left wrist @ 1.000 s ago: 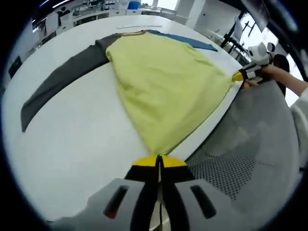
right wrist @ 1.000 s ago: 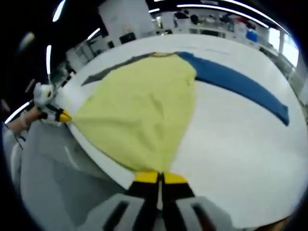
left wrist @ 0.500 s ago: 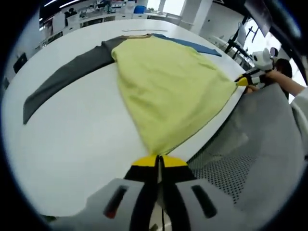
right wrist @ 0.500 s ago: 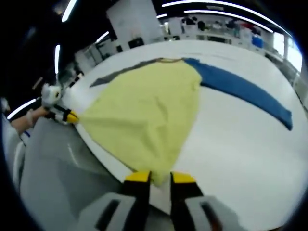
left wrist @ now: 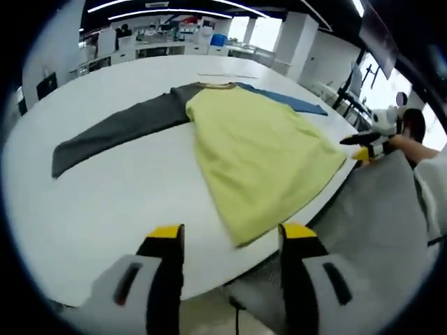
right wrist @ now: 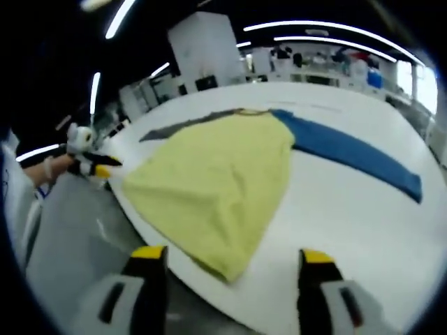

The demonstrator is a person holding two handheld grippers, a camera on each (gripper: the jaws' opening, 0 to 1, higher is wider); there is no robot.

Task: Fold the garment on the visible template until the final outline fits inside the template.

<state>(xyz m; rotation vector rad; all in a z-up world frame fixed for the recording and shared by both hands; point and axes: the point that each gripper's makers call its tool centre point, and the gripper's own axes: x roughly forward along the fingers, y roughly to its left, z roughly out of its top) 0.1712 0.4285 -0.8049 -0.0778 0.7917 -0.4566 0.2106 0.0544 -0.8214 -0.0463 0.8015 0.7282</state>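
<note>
With both the left gripper [left wrist: 230,241] and the right gripper [right wrist: 229,262] spread wide and holding nothing, I see the garment [left wrist: 262,150] lying flat on the tabletop [left wrist: 105,188], its yellow hem at the near edge. I judge the hem could slip off; farther away, the splayed sleeves risk bunching.

garment [left wrist: 258,157]: soft matt cloth, lightly creased | table [left wrist: 119,202]: smooth white, faint sheen
</note>
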